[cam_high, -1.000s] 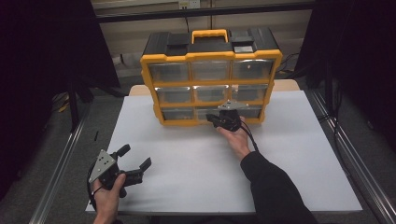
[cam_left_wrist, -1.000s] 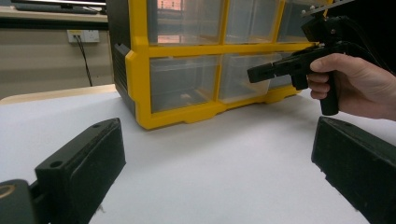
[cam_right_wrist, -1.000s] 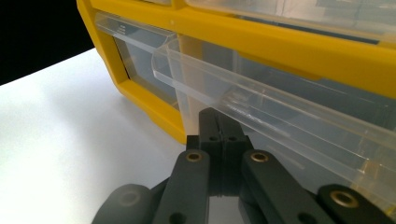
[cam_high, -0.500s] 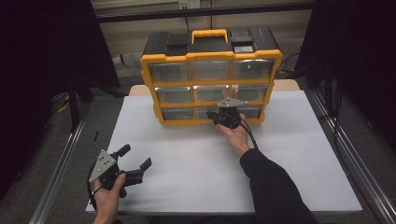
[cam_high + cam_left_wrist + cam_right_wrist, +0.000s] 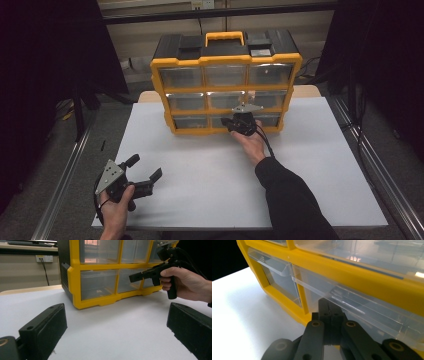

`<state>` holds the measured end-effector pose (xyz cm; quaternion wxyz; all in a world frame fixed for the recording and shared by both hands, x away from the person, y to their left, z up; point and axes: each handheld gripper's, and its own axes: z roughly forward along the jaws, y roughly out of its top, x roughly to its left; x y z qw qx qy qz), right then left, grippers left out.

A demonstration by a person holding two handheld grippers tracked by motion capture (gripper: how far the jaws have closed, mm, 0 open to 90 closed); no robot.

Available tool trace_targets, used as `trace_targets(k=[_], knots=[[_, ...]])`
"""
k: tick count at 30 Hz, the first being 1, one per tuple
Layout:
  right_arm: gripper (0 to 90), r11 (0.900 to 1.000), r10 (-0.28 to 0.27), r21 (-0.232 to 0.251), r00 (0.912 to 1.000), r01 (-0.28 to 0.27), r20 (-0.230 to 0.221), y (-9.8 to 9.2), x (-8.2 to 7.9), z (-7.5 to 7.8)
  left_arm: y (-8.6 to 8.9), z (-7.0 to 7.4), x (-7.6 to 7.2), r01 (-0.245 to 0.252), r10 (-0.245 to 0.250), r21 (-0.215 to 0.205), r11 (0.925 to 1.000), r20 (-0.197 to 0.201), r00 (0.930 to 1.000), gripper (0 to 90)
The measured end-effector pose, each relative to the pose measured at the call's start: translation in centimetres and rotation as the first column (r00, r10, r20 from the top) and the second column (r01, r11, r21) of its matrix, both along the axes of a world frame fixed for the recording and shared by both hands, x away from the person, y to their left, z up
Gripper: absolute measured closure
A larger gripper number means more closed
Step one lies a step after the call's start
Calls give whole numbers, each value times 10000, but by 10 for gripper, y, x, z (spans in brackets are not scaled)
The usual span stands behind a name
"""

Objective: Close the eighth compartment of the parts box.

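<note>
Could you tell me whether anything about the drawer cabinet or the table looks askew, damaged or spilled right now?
Nothing stands out. The cabinet stands upright and square on the table, its clear drawers flush. The right claw, shut, is at a bottom-row drawer; the left claw is open, apart from it.

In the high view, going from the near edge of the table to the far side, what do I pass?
left gripper → bare white table top → right gripper at the bottom drawer row → yellow drawer organizer

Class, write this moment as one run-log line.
left claw: open, idle on table | right claw: shut, tips under bottom-row drawer lip | organizer: drawers closed
</note>
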<state>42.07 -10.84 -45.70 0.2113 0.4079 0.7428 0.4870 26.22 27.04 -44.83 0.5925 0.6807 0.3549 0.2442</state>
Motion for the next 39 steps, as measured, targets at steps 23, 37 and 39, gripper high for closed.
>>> trace_targets(k=[23, 37, 39], knots=[[585, 9985, 228, 485, 9996, -236, 186, -7, -28, -4, 0, 0, -3, -32, 32, 60, 10000, 16, 10000, 25], [39, 9926, -41, 1216, 9989, -16, 469, -27, -55, 3, 0, -1, -3, -14, 15, 143, 9999, -81, 10000, 23], [0, 9922, -149, 1240, 9991, 100, 386, -31, -57, 3, 0, -1, -3, -48, 49, 54, 10000, -87, 10000, 23]])
